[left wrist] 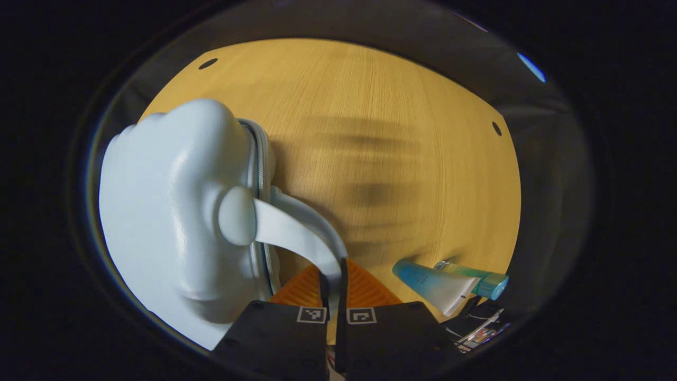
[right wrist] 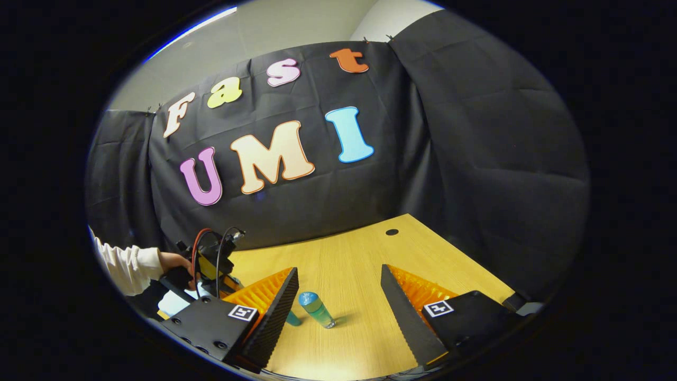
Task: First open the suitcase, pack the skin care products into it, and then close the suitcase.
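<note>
— On the wooden table (left wrist: 381, 132), where does the suitcase (left wrist: 169, 211) sit?

— Left side of the left gripper view, pale hard shell, zip seam facing the gripper. It looks not yet opened.

— And the left gripper (left wrist: 333, 288)?

— Its jaws are squeezed nearly together on the suitcase's pale handle strap (left wrist: 296, 233), which runs from a round boss on the shell down between the fingers. I read it as pinched, with both fingers pressing.

— The skin care products?

— A blue-to-white tube (left wrist: 436, 286) and a green bottle (left wrist: 476, 278) with a teal cap lie side by side on the table, to the right of that gripper, apart from the case. In the right gripper view the bottle (right wrist: 316, 309) lies on the wood ahead.

— The right gripper (right wrist: 338, 304)?

— Jaws wide apart, holding nothing, hanging above the table with the bottle roughly between the fingertips' line but farther off.

— What might go wrong?

— Pulling on the strap could drag or tip the whole case rather than open it, since nothing pins the shell. A sliding case might sweep toward the products and roll the bottle off.
</note>
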`<state>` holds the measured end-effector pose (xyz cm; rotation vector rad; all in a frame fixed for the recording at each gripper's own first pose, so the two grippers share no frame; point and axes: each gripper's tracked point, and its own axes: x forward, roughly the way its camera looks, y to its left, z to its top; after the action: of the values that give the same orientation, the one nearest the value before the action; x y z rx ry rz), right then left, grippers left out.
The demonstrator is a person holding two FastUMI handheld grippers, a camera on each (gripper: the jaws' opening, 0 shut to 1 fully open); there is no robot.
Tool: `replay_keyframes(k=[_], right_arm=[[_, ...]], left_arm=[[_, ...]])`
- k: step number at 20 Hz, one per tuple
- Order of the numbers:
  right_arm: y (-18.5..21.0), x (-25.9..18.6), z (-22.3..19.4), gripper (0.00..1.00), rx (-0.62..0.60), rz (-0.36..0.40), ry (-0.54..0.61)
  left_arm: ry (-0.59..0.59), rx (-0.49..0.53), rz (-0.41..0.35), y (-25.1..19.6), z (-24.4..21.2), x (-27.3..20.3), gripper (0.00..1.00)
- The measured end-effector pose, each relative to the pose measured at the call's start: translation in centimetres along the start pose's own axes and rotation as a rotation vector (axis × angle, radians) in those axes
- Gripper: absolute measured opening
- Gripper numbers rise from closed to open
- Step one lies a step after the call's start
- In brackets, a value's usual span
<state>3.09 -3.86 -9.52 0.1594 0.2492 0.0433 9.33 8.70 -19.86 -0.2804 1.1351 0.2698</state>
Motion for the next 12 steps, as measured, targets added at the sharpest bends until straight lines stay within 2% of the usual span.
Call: replay_keyframes(k=[6, 12], right_arm=[[2.4, 0.5, -0.1, 0.98, -0.024, 0.068, 0.005], [6.1, 1.4, -1.1, 0.98, -0.021, 0.155, 0.023]], left_arm=[[-0.111, -0.035, -0.096, -0.3, 1.8, -8.1, 0.00], [-0.280, -0.122, -0.152, 4.0, 3.7, -18.2, 0.00]])
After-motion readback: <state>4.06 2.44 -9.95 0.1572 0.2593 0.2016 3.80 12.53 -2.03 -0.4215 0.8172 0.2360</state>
